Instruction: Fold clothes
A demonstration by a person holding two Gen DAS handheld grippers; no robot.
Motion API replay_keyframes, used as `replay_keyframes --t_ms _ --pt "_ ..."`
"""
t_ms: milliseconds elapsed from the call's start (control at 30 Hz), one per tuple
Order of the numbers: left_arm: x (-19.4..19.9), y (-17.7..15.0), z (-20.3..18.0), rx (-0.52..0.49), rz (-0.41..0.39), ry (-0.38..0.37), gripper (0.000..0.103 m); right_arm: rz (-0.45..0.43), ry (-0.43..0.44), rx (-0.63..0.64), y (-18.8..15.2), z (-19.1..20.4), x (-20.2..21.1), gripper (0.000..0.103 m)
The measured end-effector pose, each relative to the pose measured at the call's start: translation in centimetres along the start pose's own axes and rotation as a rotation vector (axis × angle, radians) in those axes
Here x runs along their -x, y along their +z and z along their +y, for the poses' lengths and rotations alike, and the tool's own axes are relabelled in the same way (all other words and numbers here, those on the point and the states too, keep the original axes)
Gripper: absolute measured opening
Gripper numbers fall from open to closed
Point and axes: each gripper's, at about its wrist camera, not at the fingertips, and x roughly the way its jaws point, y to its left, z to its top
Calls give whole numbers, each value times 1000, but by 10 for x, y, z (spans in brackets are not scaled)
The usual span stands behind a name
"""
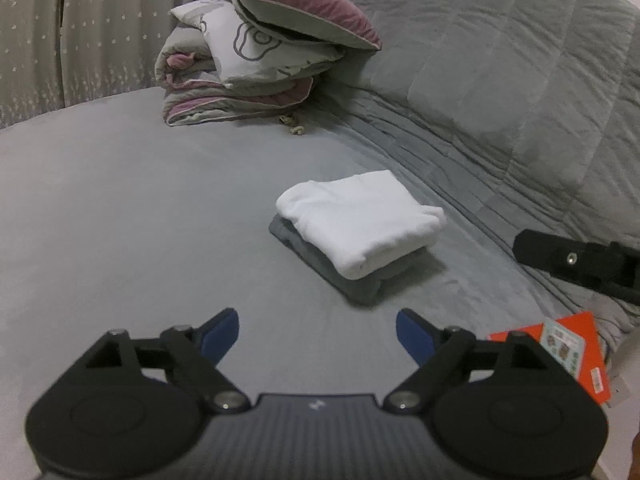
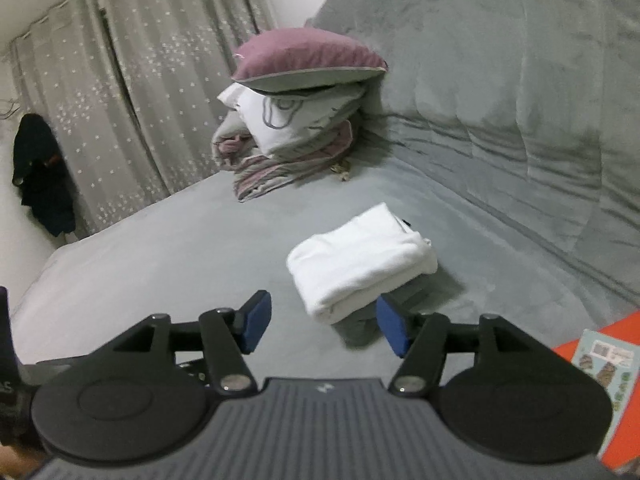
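Two folded pieces sit stacked on the bed (image 1: 120,200), centre-right of the left wrist frame: a white folded garment (image 1: 360,220) on top of a grey folded garment (image 1: 320,264), edges roughly lined up, grey one poking out at the lower left. In the right wrist frame the same stack is centre, just past the right fingertip.

Left gripper (image 1: 318,334): jaws wide apart, nothing between them, only bare bed sheet showing in the gap. It hangs short of the stack, not touching it. Right gripper (image 2: 322,326): jaws partly apart, empty; the near corner of the white garment shows in the gap but the blue pads (image 2: 254,326) are clear of the cloth. Part of the right gripper also shows as a black bar at the right edge of the left wrist frame.

Progress, as a judgement: both visible pieces look fully folded and stacked, so this item reads as done and let go. No unfolded clothes visible on the bed, so either the task is near its end or the next piece is out of frame; can't tell.

Other stuff: pile of pillows and a folded quilt (image 1: 248,60) upper centre, curtain (image 2: 120,100) upper left, orange box (image 1: 576,348) lower right edge, dark clothing (image 2: 40,176) hanging far left.
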Motion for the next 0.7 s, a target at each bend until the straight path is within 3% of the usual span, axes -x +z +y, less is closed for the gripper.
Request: replay_keyframes --t_ms 467,633,700 --pt "86 -24 -4 -52 -43 20 102 9 -9 62 -11 40 57 78" --pt "99 -34 -3 -62 -42 25 102 -25 -6 75 -20 47 69 102" --pt "101 -39 -2 -57 -44 24 102 -37 -2 83 -24 49 71 103"
